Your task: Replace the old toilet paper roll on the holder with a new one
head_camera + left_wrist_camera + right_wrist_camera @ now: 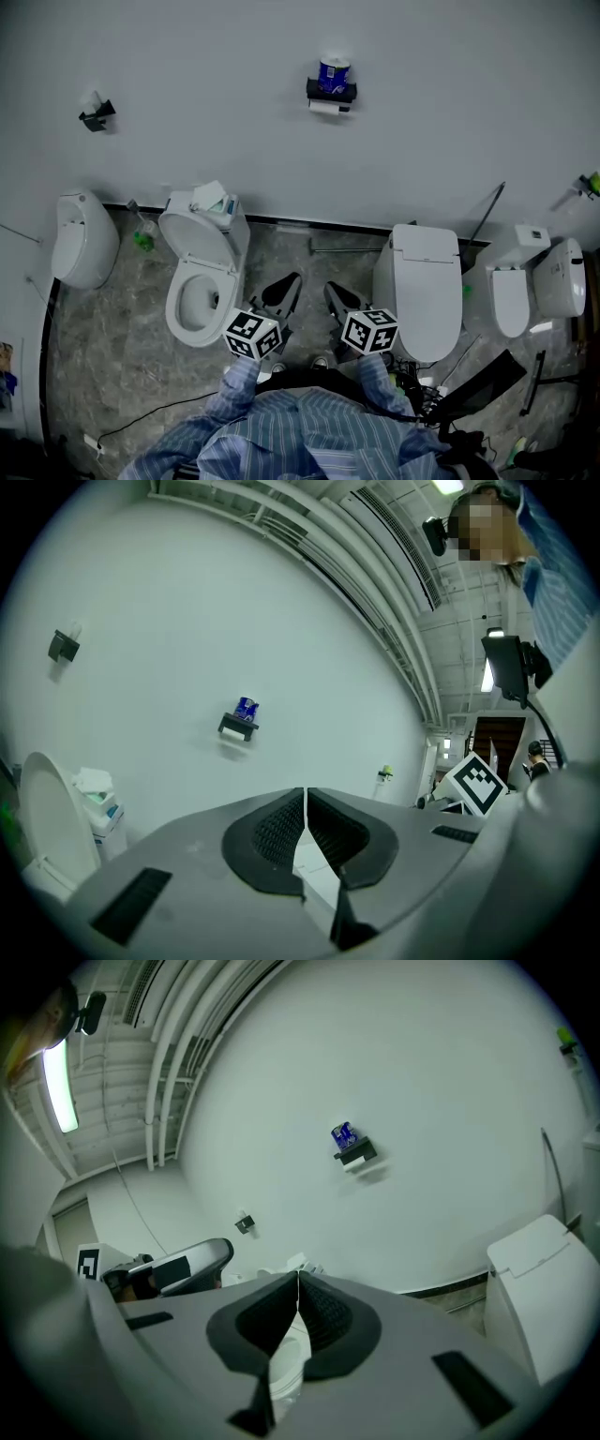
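Left tongs (pixel 305 792): jaws together, ribbed pads meeting along a thin seam, nothing between them. Held level in front of the person, aimed at the wall.
Right tongs (pixel 298 1280): jaws together, pads closed tip to tip, nothing clamped. Held beside the left tongs, tilted slightly downward.
Spacing of tongs: side by side over the floor, close together but apart, each with its marker cube nearest the person.
Holder (pixel 331 92): dark bracket fixed high on the pale wall, straight ahead of both tongs and well apart from them.
Wrapped roll (pixel 333 71): blue and white wrapper, standing upright on top of the holder.
Old roll (pixel 325 108): white paper showing just below the holder's shelf. How much paper it carries cannot be told.
Open toilet (pixel 199 302): lid raised against its tank, bowl just left of the left tongs in the head view.
Paper pack (pixel 210 197): lying on the tank of the open toilet.
Closed toilet (pixel 427 281): lid down, just right of the right tongs in the head view.
Third toilet (pixel 525 292): against the wall at the far right.
Second bracket (pixel 96 114): small dark fitting on the wall, far left of the holder.
Floor (pixel 122 366): grey marbled surface with a thin cable lying across it.
Sleeves (pixel 246 384): striped shirt fabric behind both marker cubes.
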`<control>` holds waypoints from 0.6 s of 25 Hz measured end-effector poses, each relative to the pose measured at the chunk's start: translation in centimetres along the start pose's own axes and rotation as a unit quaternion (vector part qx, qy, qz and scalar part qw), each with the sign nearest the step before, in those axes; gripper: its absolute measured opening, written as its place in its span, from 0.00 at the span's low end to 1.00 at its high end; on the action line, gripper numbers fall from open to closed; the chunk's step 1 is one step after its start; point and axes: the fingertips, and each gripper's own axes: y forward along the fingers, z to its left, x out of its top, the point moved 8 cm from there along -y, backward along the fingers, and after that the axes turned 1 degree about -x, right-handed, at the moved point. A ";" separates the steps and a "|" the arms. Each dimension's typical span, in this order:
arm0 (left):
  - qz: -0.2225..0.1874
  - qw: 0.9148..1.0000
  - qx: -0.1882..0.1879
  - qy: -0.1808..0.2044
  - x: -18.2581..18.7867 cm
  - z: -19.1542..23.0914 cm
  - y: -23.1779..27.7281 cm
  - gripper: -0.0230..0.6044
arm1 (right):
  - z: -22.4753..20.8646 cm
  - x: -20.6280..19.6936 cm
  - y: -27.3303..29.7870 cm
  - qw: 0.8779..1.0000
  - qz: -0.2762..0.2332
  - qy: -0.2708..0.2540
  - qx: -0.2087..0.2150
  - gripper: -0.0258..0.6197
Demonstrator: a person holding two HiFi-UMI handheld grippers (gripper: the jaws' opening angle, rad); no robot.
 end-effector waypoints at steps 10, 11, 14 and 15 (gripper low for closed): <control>-0.005 1.000 -0.015 -0.007 -0.5 -1.8 5.0 0.06 | -4.4 2.2 0.2 1.000 0.015 0.000 0.028 0.05; -0.005 1.000 -0.015 -0.012 -0.7 -1.9 5.4 0.06 | -4.8 2.3 0.2 0.999 0.017 0.002 0.032 0.05; 0.001 1.000 -0.011 -0.016 -1.5 -2.4 6.3 0.06 | -5.9 2.3 0.3 0.999 0.022 0.013 0.046 0.05; 0.006 1.000 -0.009 -0.014 -1.8 -2.5 6.5 0.06 | -6.3 2.2 0.4 0.998 0.024 0.018 0.050 0.05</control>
